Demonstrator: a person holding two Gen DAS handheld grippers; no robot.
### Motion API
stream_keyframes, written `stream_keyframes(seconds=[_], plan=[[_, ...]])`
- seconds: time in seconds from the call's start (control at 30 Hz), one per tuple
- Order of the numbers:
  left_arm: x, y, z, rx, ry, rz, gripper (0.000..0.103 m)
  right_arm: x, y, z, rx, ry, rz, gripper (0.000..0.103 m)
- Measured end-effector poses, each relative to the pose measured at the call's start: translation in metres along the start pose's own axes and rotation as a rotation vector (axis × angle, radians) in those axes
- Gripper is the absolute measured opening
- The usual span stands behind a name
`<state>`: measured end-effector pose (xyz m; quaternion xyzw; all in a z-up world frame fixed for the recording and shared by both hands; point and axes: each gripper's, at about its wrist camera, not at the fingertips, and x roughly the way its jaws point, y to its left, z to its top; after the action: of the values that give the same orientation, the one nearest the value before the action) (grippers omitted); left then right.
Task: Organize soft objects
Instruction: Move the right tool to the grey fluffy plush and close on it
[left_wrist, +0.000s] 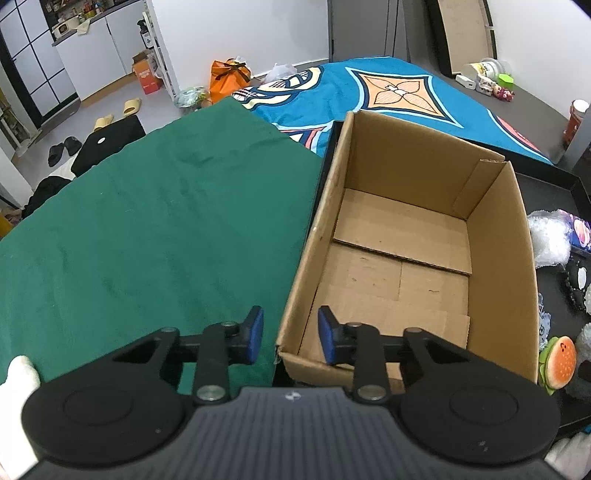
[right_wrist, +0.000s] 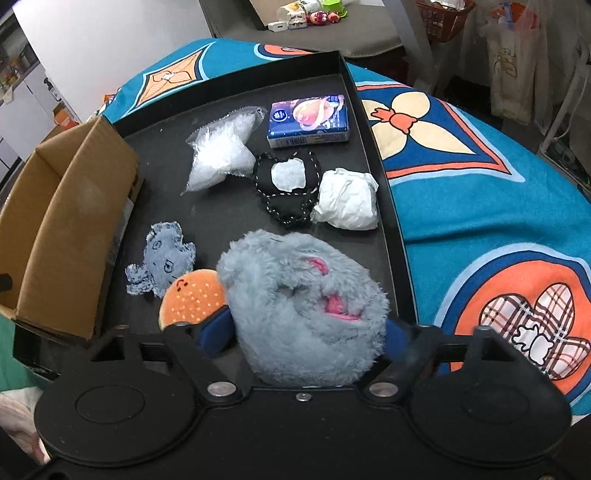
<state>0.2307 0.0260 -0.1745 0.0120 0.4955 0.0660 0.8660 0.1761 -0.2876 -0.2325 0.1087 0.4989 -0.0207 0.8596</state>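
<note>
My right gripper (right_wrist: 306, 332) is shut on a fluffy grey plush toy (right_wrist: 303, 302) with pink patches, just above the black tray (right_wrist: 229, 206). On the tray lie a burger plush (right_wrist: 190, 299), a small denim toy (right_wrist: 162, 258), a black stitched plush (right_wrist: 286, 184), a clear plastic bag (right_wrist: 221, 151), crumpled white paper (right_wrist: 347, 199) and a blue tissue pack (right_wrist: 308, 120). My left gripper (left_wrist: 291, 334) is open and empty, straddling the near left wall of an empty cardboard box (left_wrist: 406, 236). The box also shows in the right wrist view (right_wrist: 70, 229), left of the tray.
A green cloth (left_wrist: 147, 236) lies left of the box. A blue patterned blanket (right_wrist: 480, 192) covers the surface under and right of the tray. Small toys and cups (left_wrist: 487, 77) stand on a grey surface behind. Slippers and bags lie on the floor at the far left.
</note>
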Motion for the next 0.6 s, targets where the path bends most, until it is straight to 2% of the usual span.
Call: stream_keyframes(seconds=[0.17, 0.6], plan=[[0.001, -0.003, -0.001, 0.007, -0.017, 0.001, 0.015, -0.004, 0.002, -0.002, -0.021, -0.022, 0.000, 0.068], [-0.012, 0.001, -0.012, 0.011, 0.002, -0.073, 0.010, -0.029, 0.010, -0.001, -0.057, -0.108, 0.004, 0.065]])
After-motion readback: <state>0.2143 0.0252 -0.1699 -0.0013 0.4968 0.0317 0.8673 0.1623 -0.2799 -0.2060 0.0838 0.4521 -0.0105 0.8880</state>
